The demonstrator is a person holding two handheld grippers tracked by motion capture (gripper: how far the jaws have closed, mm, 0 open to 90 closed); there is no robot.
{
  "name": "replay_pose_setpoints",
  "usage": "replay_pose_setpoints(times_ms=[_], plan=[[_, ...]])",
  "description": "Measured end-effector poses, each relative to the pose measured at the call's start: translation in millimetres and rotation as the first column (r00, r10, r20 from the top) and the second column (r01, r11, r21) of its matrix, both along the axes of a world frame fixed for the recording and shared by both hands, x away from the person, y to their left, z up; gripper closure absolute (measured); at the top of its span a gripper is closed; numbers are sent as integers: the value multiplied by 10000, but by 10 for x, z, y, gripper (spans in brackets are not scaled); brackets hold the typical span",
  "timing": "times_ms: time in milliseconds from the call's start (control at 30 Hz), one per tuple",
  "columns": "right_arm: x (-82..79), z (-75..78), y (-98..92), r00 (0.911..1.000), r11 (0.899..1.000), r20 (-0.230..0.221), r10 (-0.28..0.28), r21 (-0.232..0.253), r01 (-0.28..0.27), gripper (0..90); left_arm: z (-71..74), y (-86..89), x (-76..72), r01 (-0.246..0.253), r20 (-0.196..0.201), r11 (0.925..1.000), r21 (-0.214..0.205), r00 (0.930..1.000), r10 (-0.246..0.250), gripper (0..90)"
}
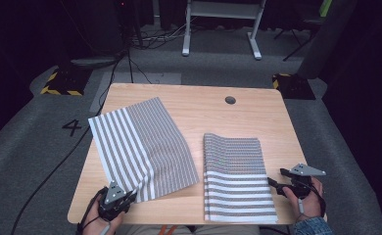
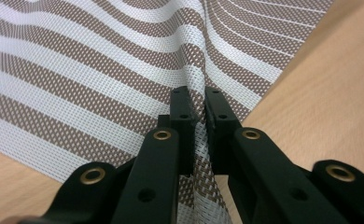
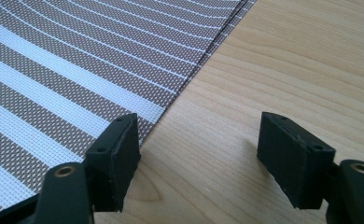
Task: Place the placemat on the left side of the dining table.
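Note:
A grey-and-white striped mat lies spread and slanted on the left half of the wooden table. My left gripper is shut on its near corner, and the woven cloth bunches into a ridge between the two pads. A second striped mat, folded into a stack, lies at the right front. My right gripper stands open just right of that stack's edge, its jaws wide apart over bare wood, nothing between them.
A round cable hole sits near the table's far edge. Beyond the table is grey floor with cables, a white desk frame and yellow-black marked blocks. The table's far half is bare wood.

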State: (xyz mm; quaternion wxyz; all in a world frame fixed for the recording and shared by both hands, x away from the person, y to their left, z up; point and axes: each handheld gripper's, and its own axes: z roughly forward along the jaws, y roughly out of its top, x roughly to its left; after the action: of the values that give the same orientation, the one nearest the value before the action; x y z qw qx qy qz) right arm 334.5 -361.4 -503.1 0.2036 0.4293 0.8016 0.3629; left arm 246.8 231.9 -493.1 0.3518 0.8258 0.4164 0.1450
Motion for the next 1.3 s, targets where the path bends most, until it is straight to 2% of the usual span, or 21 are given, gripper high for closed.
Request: replay_pose_setpoints(times_ms=[33, 133, 200, 233, 300, 333, 400, 467, 500, 600, 667, 700, 733, 900, 933, 967, 1000, 1167, 1300], plan=[[0, 0, 0, 10000, 10000, 0, 0, 0, 0, 299, 0, 0, 0, 0, 0, 10000, 0, 10000, 0, 844], [0, 0, 0, 10000, 10000, -10, -6, 7, 6, 299, 40, 188, 35, 783, -42, 9963, 359, 9969, -782, 844], [0, 0, 0, 10000, 10000, -1, -4, -1, 4, 299, 67, 343, 77, 884, -101, 9934, 730, 9961, -879, 835], [0, 0, 0, 10000, 10000, 1, -3, 0, 3, 299, 78, 420, 100, 900, -171, 9930, 764, 9959, -889, 824], [0, 0, 0, 10000, 10000, 0, -4, -2, 4, 299, 97, 563, 155, 957, -137, 9884, 1177, 9954, -947, 769], [0, 0, 1, 10000, 10000, -2, -5, 4, 5, 299, 101, 623, 184, 958, -149, 9862, 1349, 9954, -946, 708], [0, 0, 0, 10000, 10000, 0, -3, -1, 3, 299, 127, 727, 227, 251, 56, 9899, 1392, 9996, -262, 565], [0, 0, 0, 10000, 10000, -1, -3, 0, 3, 299, 160, 821, 258, -650, 133, 9858, 1548, 9979, 637, 521], [0, 0, 0, 10000, 10000, -2, -4, -2, 4, 299, 169, 848, 264, -959, 165, 9849, 1439, 9954, 945, 494], [0, 0, 0, 10000, 10000, -1, -3, -1, 3, 299, 186, 803, 249, -1172, 288, 9899, 798, 9929, 1152, 360], [0, 0, 0, 10000, 10000, -2, -4, 1, 4, 299, 171, 713, 254, -1211, 262, 9912, 532, 9924, 1198, 342], [0, 0, 1, 10000, 10000, -3, -6, 3, 6, 299, 159, 668, 261, -1225, 232, 9910, 542, 9923, 1214, 324], [0, 0, 1, 10000, 10000, -3, -6, 3, 6, 299, 139, 628, 272, -1241, 211, 9909, 514, 9922, 1231, 324], [0, 0, 1, 10000, 10000, 1, -3, 0, 3, 299, -41, 530, 313, -1799, -348, 9834, 228, 9829, 1806, 342], [0, 0, 0, 10000, 10000, 1, -3, -3, 3, 299, -59, 530, 294, -1885, -192, 9820, 109, 9819, 1887, 342], [0, 0, 0, 10000, 10000, 1, -3, -3, 3, 299, -59, 530, 294, -1885, -192, 9820, 109, 9819, 1887, 352], [0, 0, 0, 10000, 10000, 3, 0, -2, 0, 299, -71, 523, 267, -1964, 0, 9804, 178, 9805, 1964, 358], [0, 0, 1, 10000, 10000, 2, -1, -1, 1, 299, -80, 532, 213, -1992, 105, 9798, 187, 9799, 1990, 358], [0, 0, 1, 10000, 10000, 2, -3, -1, 3, 299, -86, 567, 206, -1857, 108, 9826, 83, 9826, 1856, 359]])
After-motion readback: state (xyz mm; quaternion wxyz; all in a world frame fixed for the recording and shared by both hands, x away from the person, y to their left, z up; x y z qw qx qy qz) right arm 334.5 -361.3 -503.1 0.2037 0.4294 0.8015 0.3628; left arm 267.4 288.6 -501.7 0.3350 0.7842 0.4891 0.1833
